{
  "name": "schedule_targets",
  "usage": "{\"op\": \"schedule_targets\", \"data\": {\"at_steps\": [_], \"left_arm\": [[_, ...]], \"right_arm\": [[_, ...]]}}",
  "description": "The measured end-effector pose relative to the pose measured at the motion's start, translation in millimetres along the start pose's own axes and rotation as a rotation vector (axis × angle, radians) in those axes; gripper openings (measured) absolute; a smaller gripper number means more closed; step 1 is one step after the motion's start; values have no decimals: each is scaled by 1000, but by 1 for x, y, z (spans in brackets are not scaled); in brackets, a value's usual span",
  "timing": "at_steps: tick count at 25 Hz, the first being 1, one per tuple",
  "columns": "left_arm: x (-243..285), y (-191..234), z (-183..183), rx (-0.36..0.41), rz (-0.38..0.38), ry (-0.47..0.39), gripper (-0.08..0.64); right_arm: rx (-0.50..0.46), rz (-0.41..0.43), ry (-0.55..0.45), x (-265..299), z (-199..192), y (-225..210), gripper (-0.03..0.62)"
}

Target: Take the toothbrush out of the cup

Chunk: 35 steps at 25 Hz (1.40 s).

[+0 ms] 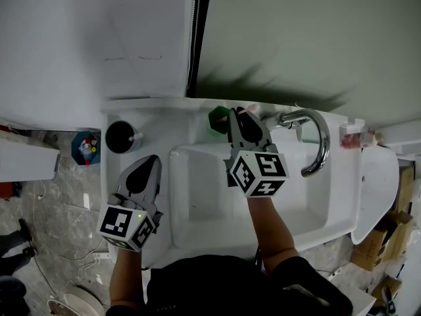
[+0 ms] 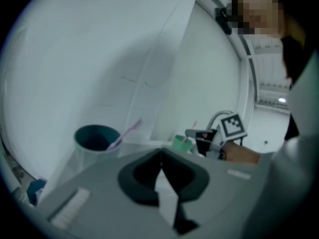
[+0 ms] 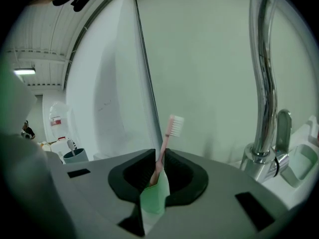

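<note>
A pink toothbrush (image 3: 166,141) stands in a green cup (image 3: 154,199) at the back of the sink, bristles up. My right gripper (image 3: 159,167) is shut on its handle just above the cup's rim. In the head view this gripper (image 1: 235,115) reaches over the basin to the green cup (image 1: 216,118). My left gripper (image 1: 152,159) hovers over the sink's left rim, shut and holding nothing. Ahead of its jaws (image 2: 161,156) stands a dark teal cup (image 2: 94,139) with a purple toothbrush (image 2: 124,133) leaning in it.
A chrome faucet (image 1: 317,139) arches over the white basin (image 1: 197,199) just right of the green cup. The dark cup (image 1: 121,136) sits on the sink's left back corner. A wall rises directly behind the sink. A small dish (image 3: 301,164) lies beside the faucet base.
</note>
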<state>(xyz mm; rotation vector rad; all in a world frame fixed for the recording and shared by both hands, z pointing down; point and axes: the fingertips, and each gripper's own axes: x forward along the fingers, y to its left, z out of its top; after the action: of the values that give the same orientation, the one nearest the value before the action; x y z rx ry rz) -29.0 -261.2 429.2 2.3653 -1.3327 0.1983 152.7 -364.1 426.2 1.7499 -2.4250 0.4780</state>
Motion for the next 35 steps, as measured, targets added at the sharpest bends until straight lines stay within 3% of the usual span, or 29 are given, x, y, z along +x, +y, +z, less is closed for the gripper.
{"op": "schedule_targets", "data": {"at_steps": [11, 19, 27, 35], "left_arm": [[-14, 1, 7, -5, 10, -29, 11], [-37, 1, 22, 4, 32, -86, 9], [-65, 2, 43, 47, 57, -156, 9], [-85, 7, 52, 115, 81, -166, 10]], "right_arm": [[-4, 16, -32, -7, 11, 6, 34], [-30, 28, -125, -24, 44, 21, 32], [-60, 41, -212, -54, 80, 39, 32], [-27, 106, -216, -78, 86, 66, 32]]}}
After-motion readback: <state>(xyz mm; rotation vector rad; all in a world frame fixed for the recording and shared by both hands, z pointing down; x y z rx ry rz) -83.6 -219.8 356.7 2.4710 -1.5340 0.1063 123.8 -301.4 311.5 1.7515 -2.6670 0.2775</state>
